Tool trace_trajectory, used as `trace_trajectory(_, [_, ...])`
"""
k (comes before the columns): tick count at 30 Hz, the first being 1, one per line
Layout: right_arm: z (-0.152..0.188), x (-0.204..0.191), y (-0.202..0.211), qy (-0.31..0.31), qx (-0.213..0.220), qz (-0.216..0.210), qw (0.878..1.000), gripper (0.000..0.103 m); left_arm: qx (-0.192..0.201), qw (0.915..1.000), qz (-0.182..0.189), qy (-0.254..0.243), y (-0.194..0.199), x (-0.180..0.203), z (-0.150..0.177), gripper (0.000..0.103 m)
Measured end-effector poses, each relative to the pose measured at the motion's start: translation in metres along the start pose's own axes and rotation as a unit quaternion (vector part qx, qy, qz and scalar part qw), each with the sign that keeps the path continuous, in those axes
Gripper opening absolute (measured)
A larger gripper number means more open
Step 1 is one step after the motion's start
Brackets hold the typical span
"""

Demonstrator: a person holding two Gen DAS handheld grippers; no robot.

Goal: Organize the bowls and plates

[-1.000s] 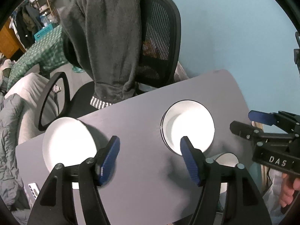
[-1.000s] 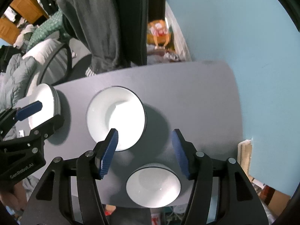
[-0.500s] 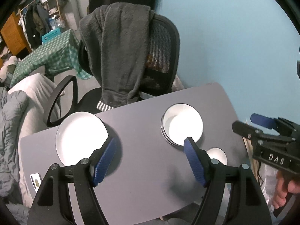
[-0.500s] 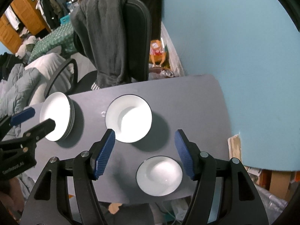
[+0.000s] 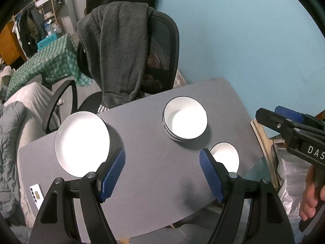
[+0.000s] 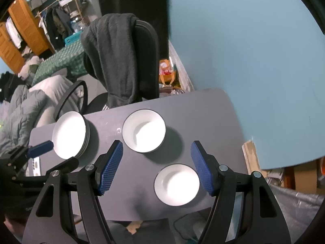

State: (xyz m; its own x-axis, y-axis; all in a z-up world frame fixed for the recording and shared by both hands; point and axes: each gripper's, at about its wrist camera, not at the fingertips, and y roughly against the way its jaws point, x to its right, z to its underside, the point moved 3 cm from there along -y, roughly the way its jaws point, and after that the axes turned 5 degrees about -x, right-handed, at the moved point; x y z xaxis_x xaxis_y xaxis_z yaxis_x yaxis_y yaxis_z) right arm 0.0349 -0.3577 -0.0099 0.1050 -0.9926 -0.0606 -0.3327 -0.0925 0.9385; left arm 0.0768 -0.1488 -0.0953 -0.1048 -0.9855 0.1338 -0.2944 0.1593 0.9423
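Note:
A stack of white plates (image 5: pixel 82 142) (image 6: pixel 69 134) sits at the left of the grey table (image 5: pixel 154 183) (image 6: pixel 203 118). A stack of larger white bowls (image 5: pixel 184 119) (image 6: pixel 144 130) stands in the middle. A smaller white bowl (image 5: pixel 225 159) (image 6: pixel 176 184) sits near the front right edge. My left gripper (image 5: pixel 162 172) is open and empty, high above the table; it also shows in the right wrist view (image 6: pixel 52 152). My right gripper (image 6: pixel 156 166) is open and empty above the bowls; it also shows in the left wrist view (image 5: pixel 284 118).
A black office chair (image 5: pixel 160 46) (image 6: pixel 144 57) draped with a grey garment (image 5: pixel 117 50) stands behind the table. A phone (image 5: pixel 36 195) lies at the table's front left corner. A blue wall (image 5: pixel 243 30) is at the right. Bedding and clutter lie at the left.
Both grippers have pulled up and back from the table, so the plates and bowls look smaller and more of the room shows. Nothing was taken hold of.

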Motion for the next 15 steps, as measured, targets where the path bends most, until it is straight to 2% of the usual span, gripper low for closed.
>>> trace_trajectory(6, [0.008,0.01,0.0,-0.032,-0.004,-0.005,0.999,0.068,0.005,0.9999,0.0,-0.011,0.002,0.007,0.0,0.077])
trace_trajectory(15, [0.017,0.021,0.005,-0.036,-0.004,0.002,0.999,0.068,-0.004,0.9997,0.011,-0.023,-0.005,0.026,0.002,0.077])
